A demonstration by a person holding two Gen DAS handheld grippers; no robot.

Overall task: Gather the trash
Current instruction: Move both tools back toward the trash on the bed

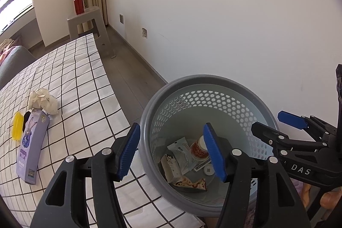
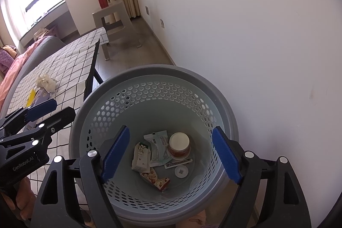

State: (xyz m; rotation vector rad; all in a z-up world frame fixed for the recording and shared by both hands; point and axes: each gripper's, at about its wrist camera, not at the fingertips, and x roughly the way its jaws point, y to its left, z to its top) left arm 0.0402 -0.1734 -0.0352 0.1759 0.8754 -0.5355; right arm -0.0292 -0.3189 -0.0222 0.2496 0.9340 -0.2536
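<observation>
Holding over: the round grey plastic waste basket with a perforated wall (image 2: 220,104), both tools hang above its mouth, so the step in hand reads as a drop-off.
Trash inside: a white-capped jar with a red label (image 2: 179,145), a pale green wrapper (image 2: 158,146), a white carton (image 2: 140,156), a red snack wrapper (image 2: 157,181) and a flat card on the bottom.
Left tool (image 1: 171,153): blue pads parted, nothing between them.
Right tool (image 2: 171,156): blue pads set wide, empty.
Trash left: crumpled white paper (image 1: 43,100), a purple cartoon box (image 1: 32,146) and a flat yellow piece (image 1: 17,128) lie on the white black-checked bench cloth (image 1: 85,82), well apart from the basket.
Next move: probably swinging one tool left to the paper or box and closing on it.
Hard to tell: a dark item beside the yellow piece; the basket's near rim is hidden by the tools.
</observation>
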